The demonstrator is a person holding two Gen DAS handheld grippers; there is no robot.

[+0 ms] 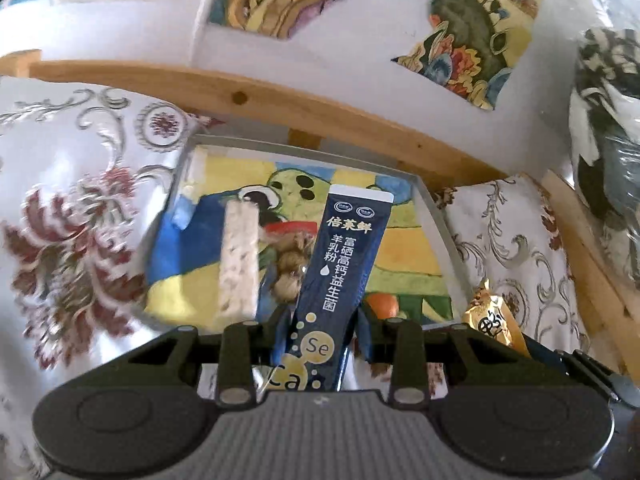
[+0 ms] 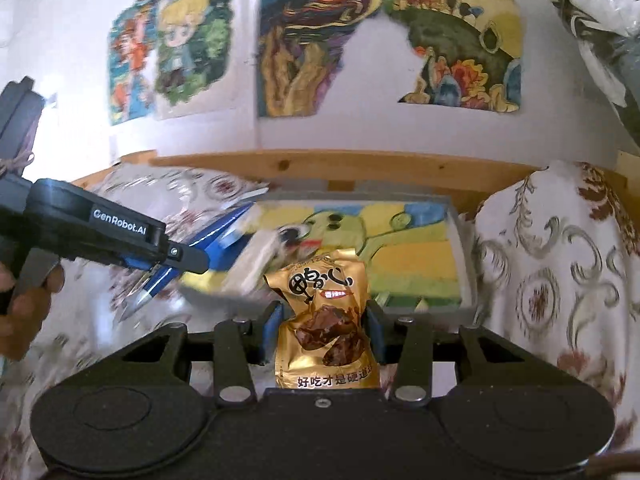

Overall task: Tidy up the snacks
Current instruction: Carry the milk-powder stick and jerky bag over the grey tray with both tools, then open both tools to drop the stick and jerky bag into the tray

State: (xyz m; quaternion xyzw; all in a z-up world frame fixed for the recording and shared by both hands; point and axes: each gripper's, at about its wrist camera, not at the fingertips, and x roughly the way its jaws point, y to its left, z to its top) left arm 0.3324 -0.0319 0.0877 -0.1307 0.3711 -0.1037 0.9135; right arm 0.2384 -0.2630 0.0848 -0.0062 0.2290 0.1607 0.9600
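Observation:
My left gripper (image 1: 322, 336) is shut on a dark blue stick sachet (image 1: 344, 256) with white print, which stands up over a grey tray (image 1: 438, 216) lined with a colourful picture. In the tray lie a white puffed-rice bar (image 1: 238, 256), a brown knobbly snack (image 1: 290, 264) and something orange (image 1: 382, 304). My right gripper (image 2: 324, 328) is shut on a gold snack packet (image 2: 324, 320), held before the same tray (image 2: 460, 236). The right wrist view has the left gripper (image 2: 176, 258) at the left with the blue sachet (image 2: 224, 228). The gold packet (image 1: 494, 320) shows at the lower right of the left wrist view.
The tray sits on a white cloth (image 2: 552, 280) with red and silver flower patterns, inside a wooden frame (image 1: 360, 120). Behind it stands a white wall with torn colourful pictures (image 2: 304, 48). A crumpled plastic bag (image 1: 608, 120) hangs at the right. A hand (image 2: 24, 304) holds the left gripper.

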